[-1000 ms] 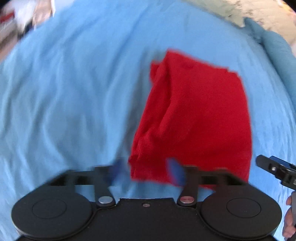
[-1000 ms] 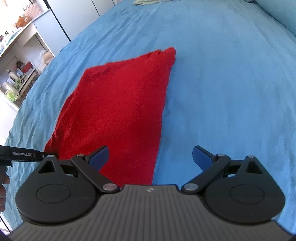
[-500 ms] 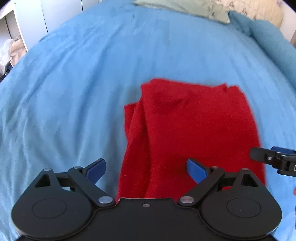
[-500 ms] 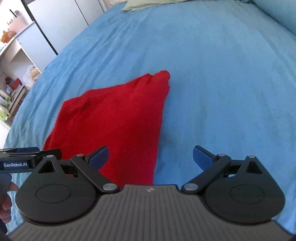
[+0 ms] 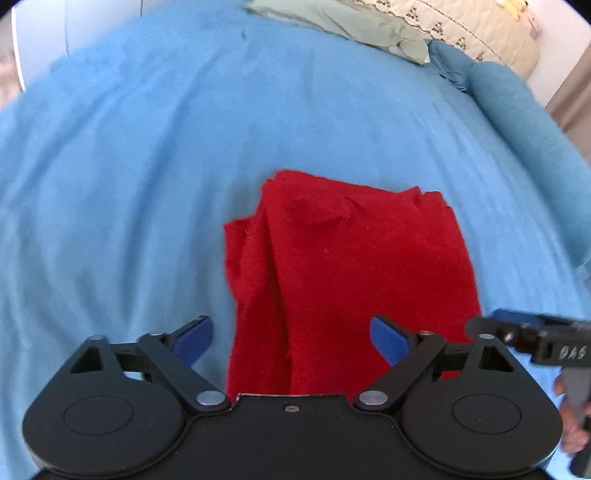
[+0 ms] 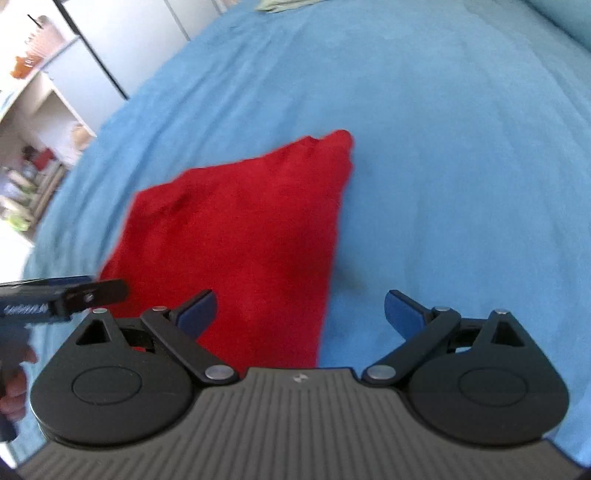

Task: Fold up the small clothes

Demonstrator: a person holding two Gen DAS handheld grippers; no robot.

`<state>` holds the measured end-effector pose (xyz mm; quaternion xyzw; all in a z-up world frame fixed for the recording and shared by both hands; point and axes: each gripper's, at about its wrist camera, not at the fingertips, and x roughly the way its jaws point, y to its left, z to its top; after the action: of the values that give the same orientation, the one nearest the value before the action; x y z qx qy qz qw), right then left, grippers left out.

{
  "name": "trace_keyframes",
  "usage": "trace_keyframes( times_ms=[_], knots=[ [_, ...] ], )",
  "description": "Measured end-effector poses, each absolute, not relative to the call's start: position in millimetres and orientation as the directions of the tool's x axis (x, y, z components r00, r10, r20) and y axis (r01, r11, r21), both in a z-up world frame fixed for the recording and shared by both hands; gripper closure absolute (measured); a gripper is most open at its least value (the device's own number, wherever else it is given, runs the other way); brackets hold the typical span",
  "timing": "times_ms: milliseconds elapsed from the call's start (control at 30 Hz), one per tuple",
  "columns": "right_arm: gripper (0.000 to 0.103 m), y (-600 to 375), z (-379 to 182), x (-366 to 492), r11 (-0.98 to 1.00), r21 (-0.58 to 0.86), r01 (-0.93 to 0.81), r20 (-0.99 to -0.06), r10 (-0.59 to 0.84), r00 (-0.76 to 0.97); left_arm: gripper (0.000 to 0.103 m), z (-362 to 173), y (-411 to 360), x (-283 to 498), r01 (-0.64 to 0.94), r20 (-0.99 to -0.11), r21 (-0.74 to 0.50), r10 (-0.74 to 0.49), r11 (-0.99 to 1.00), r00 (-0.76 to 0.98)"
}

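A red knitted garment (image 5: 354, 273), folded into a rough rectangle with a bunched fold along its left side, lies flat on a light blue bed cover (image 5: 129, 192). In the left wrist view its near end runs between the blue-tipped fingers of the left gripper (image 5: 291, 334): the cloth fills most of the gap and passes under the right finger, while the left finger sits just off the cloth's left edge, over the cover. Those jaws stand apart and are closing, with neither pad visibly pressing on the fabric. In the right wrist view the garment (image 6: 243, 240) tapers to a far corner, and its near right edge falls between the fingers of the right gripper (image 6: 299, 314); the left finger is over red cloth, the right finger over bare cover, well clear of the cloth. The right jaws are spread wide, gripping nothing. A pale green cloth (image 5: 343, 22) lies at the far end of the bed.
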<state>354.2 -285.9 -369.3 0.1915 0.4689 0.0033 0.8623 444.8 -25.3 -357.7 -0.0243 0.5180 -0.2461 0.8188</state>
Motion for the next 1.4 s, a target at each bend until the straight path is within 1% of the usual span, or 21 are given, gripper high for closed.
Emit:
trace_keyframes(
  times_ms=[33,67,133,233,300,333,367,400,467,500,567,667,833,933,1033,1133,1233,1300,1400],
  knots=[
    [0.0,-286,-370,355,0.923,0.347,0.164,-0.809,0.206,0.55,0.029,-363,-24,449,0.37,-0.836,-0.324,-0.446,0.871,0.318],
    [0.011,-286,-373,357,0.917,0.367,0.156,-0.811,0.234,0.537,0.036,-368,-22,453,0.358,-0.839,-0.346,-0.457,0.867,0.295],
    [0.021,-287,-382,362,0.899,0.41,0.151,-0.814,0.287,0.506,0.035,-379,-19,458,0.331,-0.842,-0.379,-0.47,0.864,0.264],
    [0.022,-286,-396,363,0.87,0.463,0.167,-0.807,0.336,0.486,0.035,-383,-16,458,0.316,-0.833,-0.41,-0.492,0.856,0.252],
    [0.022,-285,-402,362,0.853,0.489,0.183,-0.796,0.35,0.495,0.046,-382,-16,459,0.312,-0.833,-0.422,-0.5,0.851,0.236],
    [0.022,-284,-403,362,0.847,0.497,0.189,-0.79,0.352,0.502,0.049,-381,-18,459,0.311,-0.837,-0.416,-0.493,0.854,0.236],
    [0.03,-283,-403,363,0.846,0.498,0.188,-0.788,0.351,0.507,0.057,-378,-21,457,0.318,-0.839,-0.407,-0.488,0.856,0.24],
    [0.034,-282,-401,363,0.853,0.49,0.182,-0.787,0.343,0.512,0.062,-375,-25,454,0.333,-0.843,-0.387,-0.477,0.86,0.25],
    [0.049,-276,-397,363,0.872,0.461,0.163,-0.791,0.321,0.521,0.067,-368,-32,449,0.358,-0.851,-0.339,-0.445,0.87,0.278],
    [0.052,-272,-393,362,0.884,0.443,0.152,-0.792,0.306,0.528,0.07,-364,-35,445,0.364,-0.854,-0.317,-0.431,0.876,0.293],
    [0.061,-267,-386,361,0.898,0.419,0.137,-0.789,0.286,0.543,0.072,-357,-39,439,0.367,-0.852,-0.291,-0.414,0.883,0.321],
    [0.064,-263,-370,354,0.9,0.419,0.118,-0.768,0.282,0.575,0.073,-339,-44,425,0.393,-0.835,-0.264,-0.413,0.881,0.365],
    [0.065,-270,-337,328,0.894,0.439,0.089,-0.724,0.293,0.624,0.073,-301,-58,388,0.446,-0.806,-0.262,-0.448,0.856,0.387],
    [0.065,-285,-317,300,0.887,0.453,0.088,-0.713,0.301,0.633,0.073,-282,-71,355,0.474,-0.794,-0.272,-0.473,0.838,0.381],
    [0.065,-307,-301,264,0.872,0.479,0.101,-0.713,0.318,0.625,0.073,-277,-88,318,0.476,-0.794,-0.302,-0.494,0.826,0.354],
    [0.065,-324,-294,224,0.874,0.475,0.103,-0.731,0.326,0.6,0.073,-289,-104,278,0.478,-0.807,-0.318,-0.498,0.819,0.316],
    [0.065,-340,-305,192,0.879,0.462,0.117,-0.757,0.322,0.569,0.073,-315,-115,253,0.464,-0.828,-0.332,-0.49,0.821,0.274],
    [0.065,-349,-324,172,0.885,0.449,0.122,-0.776,0.318,0.545,0.073,-335,-122,238,0.46,-0.846,-0.317,-0.466,0.829,0.258],
    [0.064,-354,-358,156,0.907,0.404,0.121,-0.813,0.295,0.502,0.07,-352,-126,227,0.476,-0.853,-0.257,-0.43,0.841,0.298]
  ],
)
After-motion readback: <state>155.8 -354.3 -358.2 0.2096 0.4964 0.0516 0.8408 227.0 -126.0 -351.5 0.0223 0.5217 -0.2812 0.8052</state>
